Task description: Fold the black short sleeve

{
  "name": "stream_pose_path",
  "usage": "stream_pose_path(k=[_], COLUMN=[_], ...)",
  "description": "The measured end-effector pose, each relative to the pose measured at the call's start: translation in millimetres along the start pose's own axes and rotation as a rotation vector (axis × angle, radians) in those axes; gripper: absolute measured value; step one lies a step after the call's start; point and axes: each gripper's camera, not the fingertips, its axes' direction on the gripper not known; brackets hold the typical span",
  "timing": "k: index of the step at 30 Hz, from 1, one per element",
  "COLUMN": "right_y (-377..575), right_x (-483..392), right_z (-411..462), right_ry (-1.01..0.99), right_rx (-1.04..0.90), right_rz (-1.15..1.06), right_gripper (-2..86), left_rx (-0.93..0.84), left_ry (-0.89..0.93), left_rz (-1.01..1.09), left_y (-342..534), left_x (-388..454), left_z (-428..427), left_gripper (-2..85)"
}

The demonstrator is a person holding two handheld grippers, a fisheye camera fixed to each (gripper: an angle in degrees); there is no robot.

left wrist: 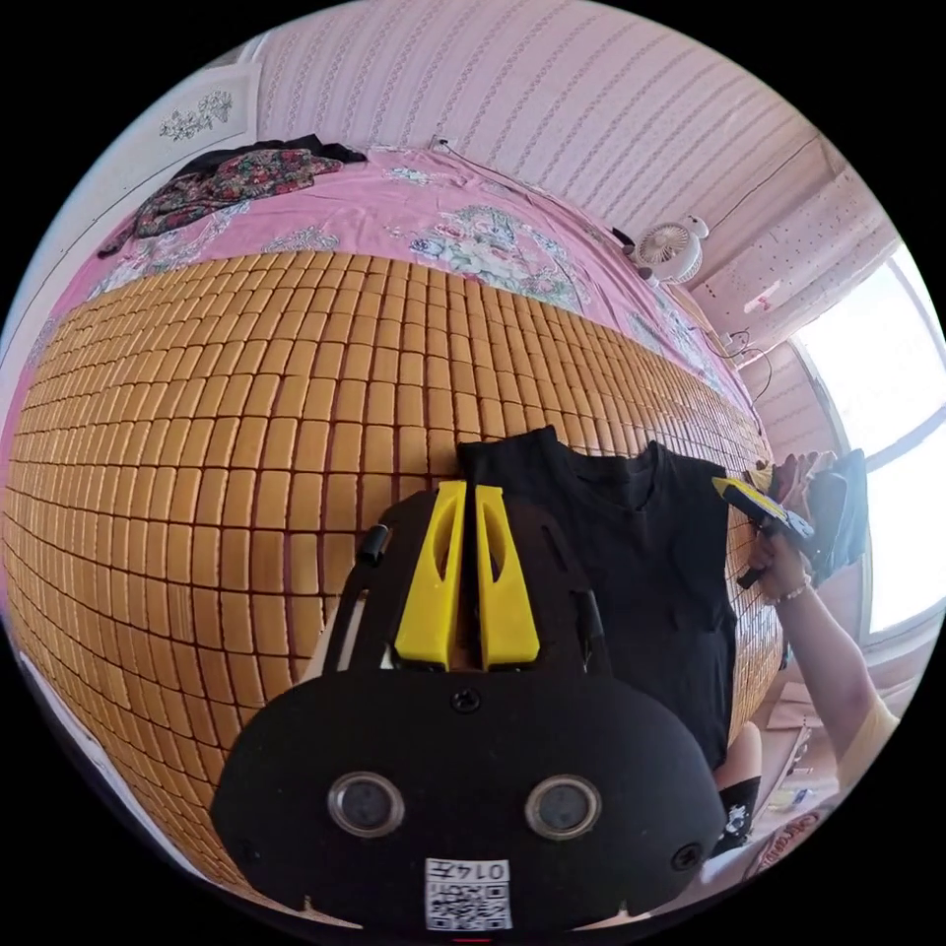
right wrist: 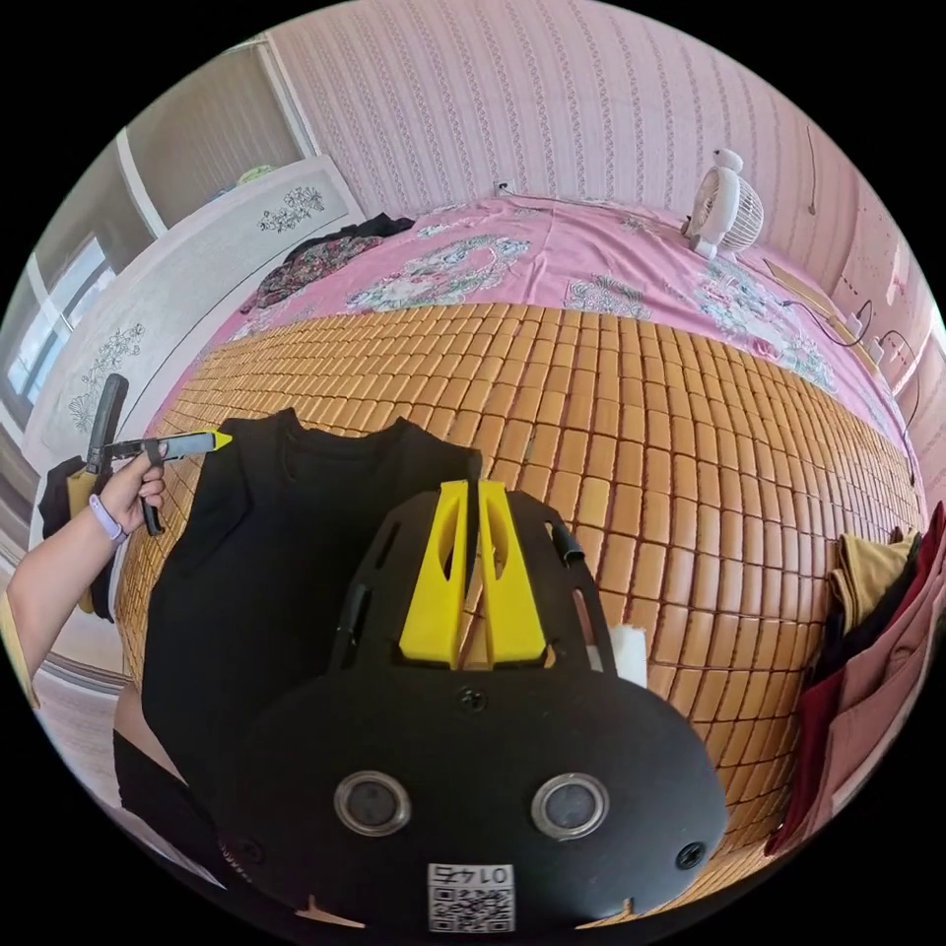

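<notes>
Your black shirt (left wrist: 631, 562) lies flat on the bamboo mat (left wrist: 217, 453), just ahead of both grippers, its sleeves seemingly folded in. Left gripper (left wrist: 471, 493) and right gripper (right wrist: 471, 488) have jaws together, empty. Next, probably grip the hem.

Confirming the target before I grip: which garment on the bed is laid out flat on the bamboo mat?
The black short sleeve, spread flat at the near edge. The dark floral garment lies crumpled on the pink sheet at the far side.
</notes>
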Motion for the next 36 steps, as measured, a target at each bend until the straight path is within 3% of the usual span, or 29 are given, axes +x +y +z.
stream_pose_path(k=[6,12,15,18,22,25,32,36], right_y=[10.1,85.4,143.2,209.2,276.0,277.5,201.5,133.8], right_x=[-5.9,-40.0,-63.8,-88.6,-106.0,-119.2,-170.9,-235.5], right_z=[-80.4,-174.2,-204.0,-197.5,-172.4,-175.3,-141.0,-80.7], right_ry=[-0.106,-0.196,-0.272,-0.252,-0.22,-0.192,-0.197,-0.154], right_rx=[0.153,0.188,0.128,-0.043,-0.297,-0.297,-0.212,-0.26], right_rz=[-0.01,-0.131,-0.176,-0.186,-0.141,-0.147,-0.276,-0.384], right_gripper=[-0.3,0.2,1.5,4.4,6.3,5.9,1.9,-0.3], left_rx=[0.19,0.237,0.166,-0.031,-0.189,-0.213,-0.062,-0.092], left_ry=[0.143,0.283,0.354,0.43,0.301,0.188,0.267,0.217], left_rz=[0.115,0.286,0.309,0.173,0.025,0.046,0.26,0.33], left_y=[19.2,117.8,192.3,276.5,374.8,398.6,381.5,382.9], left_x=[17.6,31.3,26.7,7.5,-9.6,3.2,121.7,181.8], left_z=[-82.0,-167.3,-190.4,-179.0,-167.0,-176.4,-139.1,-90.8], left_gripper=[-0.9,-0.6,0.8,4.5,5.2,4.8,2.1,0.4])
